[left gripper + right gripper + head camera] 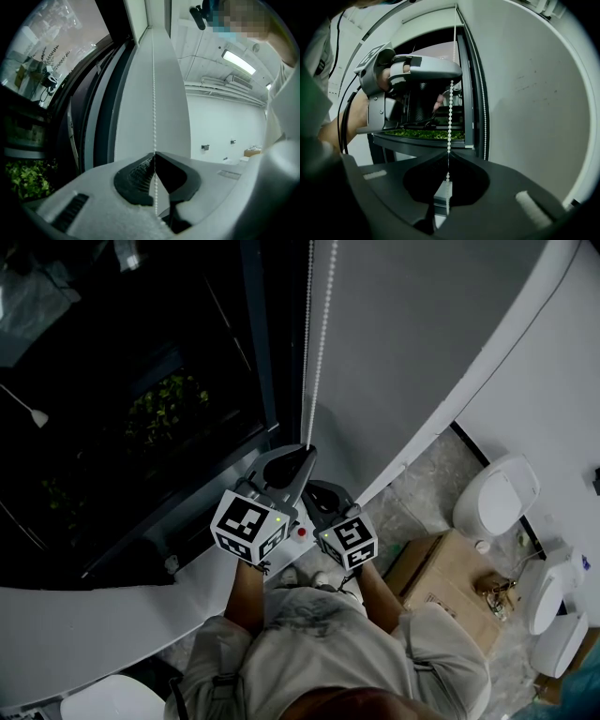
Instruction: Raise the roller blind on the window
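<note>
**Both grippers clamped on one strand of the blind's chain**

The left gripper [154, 154] is clenched on the bead chain [153, 93], which runs up out of its closed jaws. The right gripper [448, 161] is pinched shut on the same strand, just below the left one. This chain hangs just beside the right edge of the window [112, 427]. A second strand [483, 117] lies closer against the window's frame, and neither gripper holds it. I cannot say for certain where the blind's fabric is. The grey panel [422, 334] right of the window could be wall.

The step in hand looks like a downward haul on the gripped strand. It probably goes best if the pull stays in line with the chain, not angled away from the window, so the beads feed cleanly. It should also help to keep one gripper clamped while the other lets go and reaches higher.

On the floor, well right of the window, a cardboard box [445, 568] looks closed, with small unclear items on its far corner. Green foliage [424, 133] shows through the window. I cannot tell whether it grows in a planter.
</note>
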A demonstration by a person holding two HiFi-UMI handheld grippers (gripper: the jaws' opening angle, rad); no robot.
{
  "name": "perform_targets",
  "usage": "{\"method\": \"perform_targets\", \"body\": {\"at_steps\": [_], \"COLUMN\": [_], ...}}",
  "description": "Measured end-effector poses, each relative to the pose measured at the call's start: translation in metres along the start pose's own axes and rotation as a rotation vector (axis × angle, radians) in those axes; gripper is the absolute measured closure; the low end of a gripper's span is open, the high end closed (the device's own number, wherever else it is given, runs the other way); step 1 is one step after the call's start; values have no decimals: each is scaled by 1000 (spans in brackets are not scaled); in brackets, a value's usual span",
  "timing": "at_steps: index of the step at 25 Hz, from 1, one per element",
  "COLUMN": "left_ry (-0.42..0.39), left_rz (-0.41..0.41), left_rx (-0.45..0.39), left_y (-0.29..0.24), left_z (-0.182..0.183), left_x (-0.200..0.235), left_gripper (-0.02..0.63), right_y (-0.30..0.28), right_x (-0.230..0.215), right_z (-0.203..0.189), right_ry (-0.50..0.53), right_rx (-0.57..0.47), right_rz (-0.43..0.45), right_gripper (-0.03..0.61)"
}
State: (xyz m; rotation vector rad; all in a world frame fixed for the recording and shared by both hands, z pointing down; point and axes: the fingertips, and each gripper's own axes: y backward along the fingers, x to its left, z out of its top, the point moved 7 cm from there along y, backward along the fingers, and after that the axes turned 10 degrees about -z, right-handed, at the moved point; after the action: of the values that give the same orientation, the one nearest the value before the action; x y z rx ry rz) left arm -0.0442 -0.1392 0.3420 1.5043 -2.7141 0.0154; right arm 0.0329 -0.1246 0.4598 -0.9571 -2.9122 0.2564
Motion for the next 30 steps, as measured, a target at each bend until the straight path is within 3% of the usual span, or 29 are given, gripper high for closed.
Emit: {"method": "perform_targets", "body": {"at_steps": [19, 30], "left_ry": [55, 57], "left_rz": [-2, 3], "left_rx": [48, 42], "left_y": [3, 6], "left_z": [-34, -36], "left_x": [-4, -3], "left_gripper": [597, 597], "right_y": [2, 7], "right_x": [2, 2], "right_z": [-34, -36], "right_ry": [-7, -22], "right_rx": [69, 52], "right_rz": [0, -17], "right_gripper": [566, 563]}}
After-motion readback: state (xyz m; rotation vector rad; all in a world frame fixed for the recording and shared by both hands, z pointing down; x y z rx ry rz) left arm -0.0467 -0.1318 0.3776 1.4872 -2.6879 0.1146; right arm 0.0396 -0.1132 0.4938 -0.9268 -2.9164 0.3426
